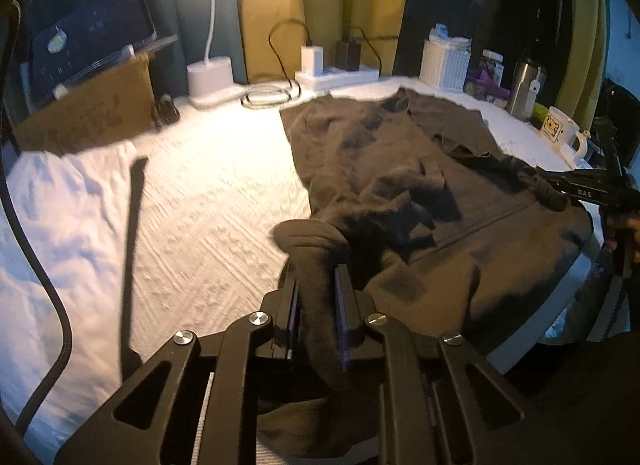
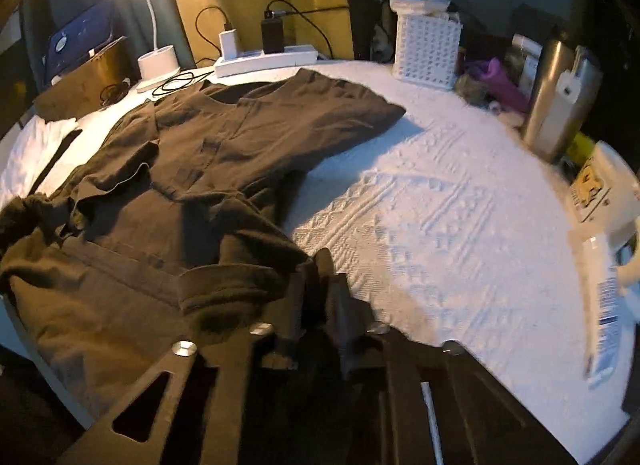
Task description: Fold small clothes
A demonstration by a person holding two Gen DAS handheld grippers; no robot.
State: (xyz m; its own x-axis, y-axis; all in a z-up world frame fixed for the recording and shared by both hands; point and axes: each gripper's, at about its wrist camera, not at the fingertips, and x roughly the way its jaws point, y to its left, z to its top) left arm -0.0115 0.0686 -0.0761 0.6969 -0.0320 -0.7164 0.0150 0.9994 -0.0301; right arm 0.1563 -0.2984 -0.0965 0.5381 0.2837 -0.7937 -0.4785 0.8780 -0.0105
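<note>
A dark brown shirt (image 1: 380,153) lies spread on a white textured tablecloth (image 1: 200,205), collar toward the far wall. My left gripper (image 1: 316,277) is shut on a bunched fold of the shirt's near edge, and the cloth hangs down between its fingers. In the right wrist view the same shirt (image 2: 240,137) fills the left half of the table. My right gripper (image 2: 320,281) is shut on the shirt's near right hem corner. From the left wrist view, the right gripper (image 1: 560,189) shows at the far right, pinching a twisted bit of dark cloth.
Along the back stand a lit white lamp (image 1: 210,77), a power strip (image 1: 336,75) with chargers, a white basket (image 1: 444,63), a steel flask (image 1: 524,85) and a mug (image 1: 558,127). A cardboard box (image 1: 88,109) sits at the far left. A black cable (image 1: 40,265) hangs near the left edge.
</note>
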